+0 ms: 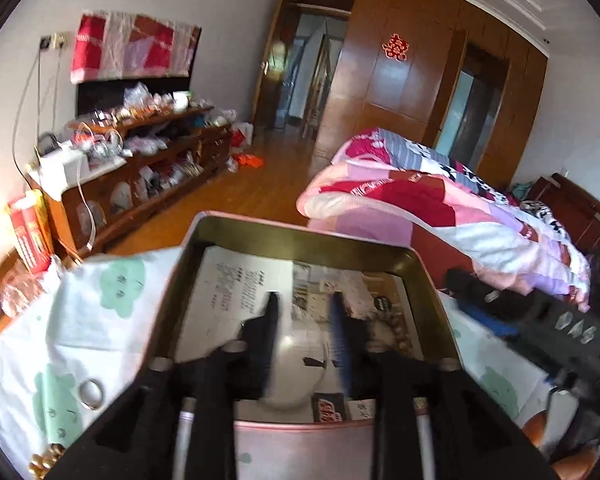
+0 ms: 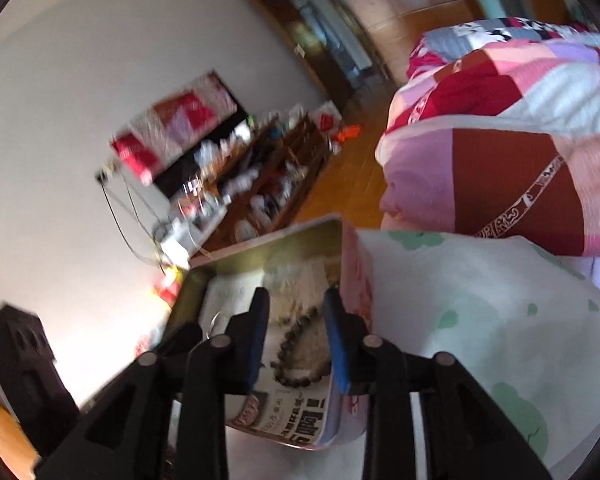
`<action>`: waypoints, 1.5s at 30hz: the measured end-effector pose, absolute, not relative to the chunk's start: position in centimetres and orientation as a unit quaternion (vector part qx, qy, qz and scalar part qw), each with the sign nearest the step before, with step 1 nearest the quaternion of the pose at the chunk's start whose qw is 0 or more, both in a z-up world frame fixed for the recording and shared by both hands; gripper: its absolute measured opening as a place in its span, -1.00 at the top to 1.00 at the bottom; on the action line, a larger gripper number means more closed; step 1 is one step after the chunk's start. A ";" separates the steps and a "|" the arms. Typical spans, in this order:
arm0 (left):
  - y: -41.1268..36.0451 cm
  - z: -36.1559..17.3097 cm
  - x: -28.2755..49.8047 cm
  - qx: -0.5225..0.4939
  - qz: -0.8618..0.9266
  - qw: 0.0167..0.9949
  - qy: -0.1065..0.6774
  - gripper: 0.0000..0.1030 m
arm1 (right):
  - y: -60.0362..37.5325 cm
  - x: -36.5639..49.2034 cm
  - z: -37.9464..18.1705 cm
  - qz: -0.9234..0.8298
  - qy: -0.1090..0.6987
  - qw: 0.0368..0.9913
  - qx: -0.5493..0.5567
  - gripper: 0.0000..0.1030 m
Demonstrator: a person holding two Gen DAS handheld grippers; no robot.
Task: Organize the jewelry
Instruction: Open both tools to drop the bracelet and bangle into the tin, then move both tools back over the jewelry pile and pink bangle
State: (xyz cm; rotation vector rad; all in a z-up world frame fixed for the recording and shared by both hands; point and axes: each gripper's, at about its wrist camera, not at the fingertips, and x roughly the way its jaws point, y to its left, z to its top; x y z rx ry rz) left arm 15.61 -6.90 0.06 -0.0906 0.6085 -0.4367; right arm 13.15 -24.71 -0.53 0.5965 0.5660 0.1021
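Observation:
A pink tin box [image 1: 260,224] with a brassy inside stands on a white cloth with green clouds [image 1: 100,312]. It is lined with printed paper and holds a brown bead bracelet [image 1: 400,332]. My left gripper [image 1: 304,308] hangs open and empty over the box. A silver ring [image 1: 91,394] lies on the cloth left of the box, and gold beads [image 1: 46,460] lie at the lower left. In the right wrist view my right gripper [image 2: 296,304] is open over the box [image 2: 356,276], above the bead bracelet [image 2: 300,344]. A silver ring [image 2: 216,320] shows inside the box.
A bed with a pink and red patchwork quilt [image 1: 440,208] stands to the right. A cluttered wooden shelf unit [image 1: 148,160] runs along the left wall. The right gripper's body [image 1: 540,328] crosses the left wrist view at right. Red boxes [image 1: 30,236] stand at the far left.

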 end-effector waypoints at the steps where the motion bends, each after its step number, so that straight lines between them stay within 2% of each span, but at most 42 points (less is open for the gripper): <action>1: -7.1 0.2 15.5 -0.040 -0.208 0.934 0.289 0.03 | -25.1 12.9 -0.2 0.039 0.264 0.919 0.292 -0.05; 2: -7.2 0.4 15.3 -0.037 -0.204 0.936 0.283 -0.08 | -25.3 12.1 0.2 0.018 0.245 0.925 0.290 -0.19; 3: -7.3 0.6 15.2 -0.035 -0.202 0.938 0.279 -0.10 | -25.5 11.8 0.4 0.005 0.233 0.929 0.288 -0.36; 6: -7.2 1.3 14.8 -0.031 -0.199 0.940 0.275 -0.13 | -25.8 10.5 1.3 -0.032 0.200 0.939 0.276 -0.37; 12: -4.9 2.2 11.8 -0.045 -0.192 0.940 0.278 -0.14 | -24.9 10.6 1.5 -0.095 0.202 0.949 0.221 -0.38; 16: -3.9 1.9 9.3 -0.039 -0.180 0.942 0.281 -0.14 | -23.6 9.7 1.4 -0.099 0.214 0.955 0.179 -0.68; 27: -2.4 -0.2 4.4 -0.036 -0.165 0.937 0.305 -0.14 | -20.7 4.1 0.0 -0.093 0.250 0.952 0.149 -0.70; 30: -2.4 -0.5 3.7 -0.030 -0.159 0.939 0.304 -0.14 | -20.1 3.0 -0.1 -0.099 0.246 0.953 0.148 -0.70; 33: -2.9 -0.8 3.2 -0.009 -0.151 0.942 0.300 -0.14 | -19.5 2.5 -0.2 -0.104 0.243 0.955 0.135 -0.79; 38: -3.0 -1.2 1.9 0.015 -0.146 0.946 0.290 -0.14 | -18.7 1.8 0.2 -0.100 0.232 0.960 0.120 -0.79; 45: -0.9 -0.6 0.3 -0.011 -0.175 0.939 0.296 -0.14 | -17.8 1.3 -0.1 -0.067 0.246 0.959 0.125 -0.79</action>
